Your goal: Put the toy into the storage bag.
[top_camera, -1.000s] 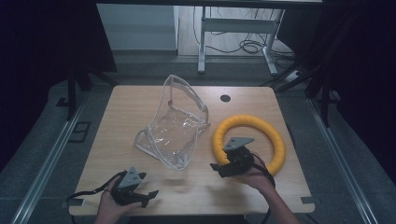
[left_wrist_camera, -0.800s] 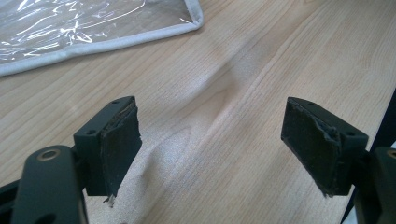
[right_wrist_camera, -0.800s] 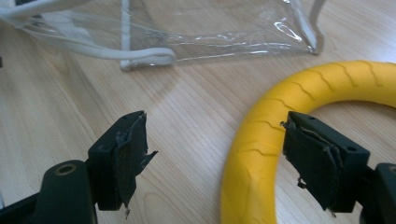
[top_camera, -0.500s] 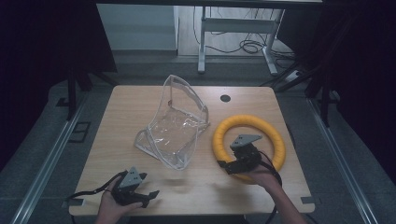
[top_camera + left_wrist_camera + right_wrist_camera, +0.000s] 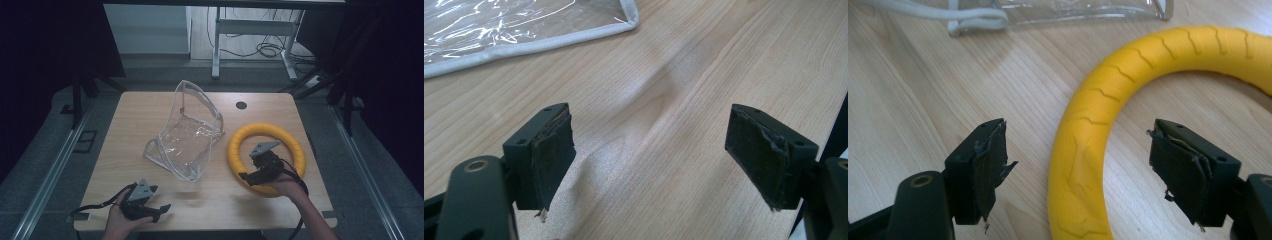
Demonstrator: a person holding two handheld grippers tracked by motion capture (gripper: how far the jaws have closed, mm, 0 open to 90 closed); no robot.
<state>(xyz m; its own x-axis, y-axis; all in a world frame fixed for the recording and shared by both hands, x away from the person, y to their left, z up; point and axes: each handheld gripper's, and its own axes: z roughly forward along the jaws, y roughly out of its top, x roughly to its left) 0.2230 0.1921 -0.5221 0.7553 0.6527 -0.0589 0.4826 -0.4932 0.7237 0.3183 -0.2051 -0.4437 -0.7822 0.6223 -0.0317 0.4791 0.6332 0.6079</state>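
Jaws on your right gripper (image 5: 1075, 175) stand wide apart, one on each side of the near-left arc of the yellow foam ring with moulded tread marks (image 5: 1108, 100), and neither pad looks to be touching it yet. From the high view, that ring (image 5: 239, 145) lies flat on the right half of the pale wooden table (image 5: 130, 125), just beside the clear plastic pouch with white piping (image 5: 187, 132), which sits crumpled and half upright at the table's middle.

Judging by the pose, you are about to grasp the ring. To do it well, lower the right gripper until both pads drop past the top of the tube, so they close on its full thickness rather than skating off the rounded crown. Keep the tube centred in the gap: at present it sits nearer the left pad than the right one. Squeeze across the tube, square to its curve, and expect the foam to give a little before it holds.

Your left gripper (image 5: 142, 202) rests in your hand near the table's near-left edge, well apart from both things, its jaws also apart over bare wood (image 5: 659, 125), with the corner of the pouch (image 5: 626, 20) farther off. Leave it there unless the pouch mouth needs holding; I judge it may sag.
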